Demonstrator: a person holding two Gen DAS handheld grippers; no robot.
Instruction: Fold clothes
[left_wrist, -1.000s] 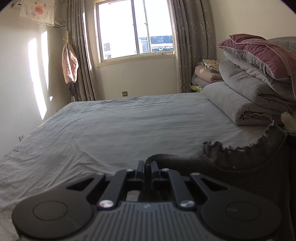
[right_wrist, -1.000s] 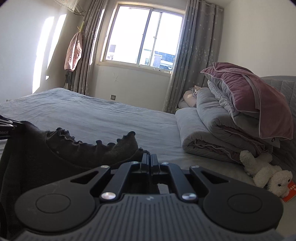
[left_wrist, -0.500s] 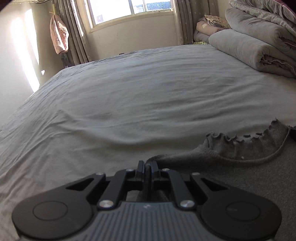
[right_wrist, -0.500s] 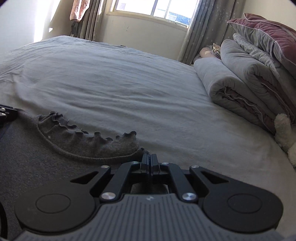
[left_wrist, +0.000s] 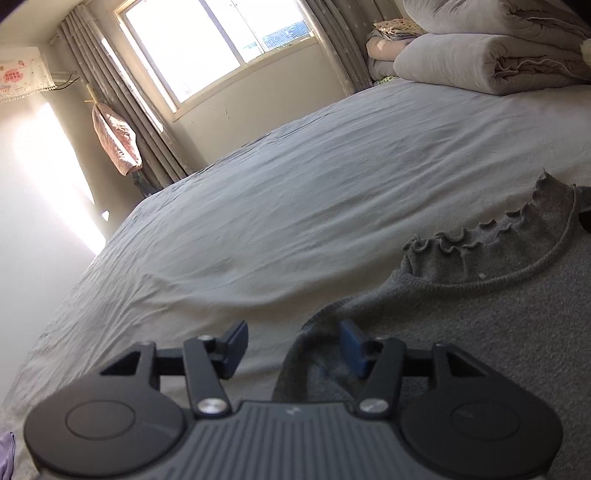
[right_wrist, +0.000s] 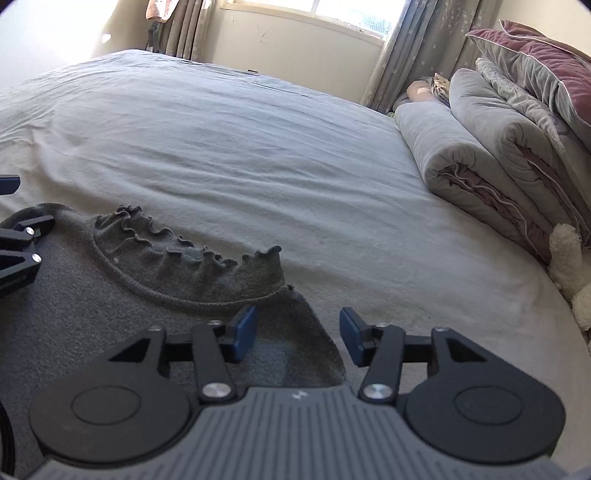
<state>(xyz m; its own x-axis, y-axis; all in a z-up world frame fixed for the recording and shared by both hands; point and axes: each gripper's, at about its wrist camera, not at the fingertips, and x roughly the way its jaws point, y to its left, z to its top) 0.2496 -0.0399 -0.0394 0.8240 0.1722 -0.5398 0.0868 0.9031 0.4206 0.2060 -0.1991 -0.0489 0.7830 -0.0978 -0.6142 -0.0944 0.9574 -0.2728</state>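
A dark grey knit sweater (left_wrist: 480, 325) with a ruffled collar (left_wrist: 491, 243) lies flat on the bed's grey sheet (left_wrist: 295, 192). My left gripper (left_wrist: 293, 341) sits over its left shoulder corner, jaws opening, and the cloth lies loose between the blue pads without being pressed. In the right wrist view the same sweater (right_wrist: 110, 314) and its ruffled collar (right_wrist: 192, 258) lie below my right gripper (right_wrist: 297, 332). Its jaws are opening too, over the right shoulder corner, with the fabric slack between them. The left gripper (right_wrist: 11, 206) shows at that view's left edge.
Folded grey and maroon quilts (right_wrist: 498, 147) are stacked at the head of the bed on the right, with a white plush toy (right_wrist: 569, 266) beside them. A window (left_wrist: 221, 44) with curtains and a pink garment hanging (left_wrist: 118, 140) stand beyond the bed.
Both grippers came down with the sweater's shoulders pinched, laid it flat on the sheet, then spread their jaws and let the cloth go.
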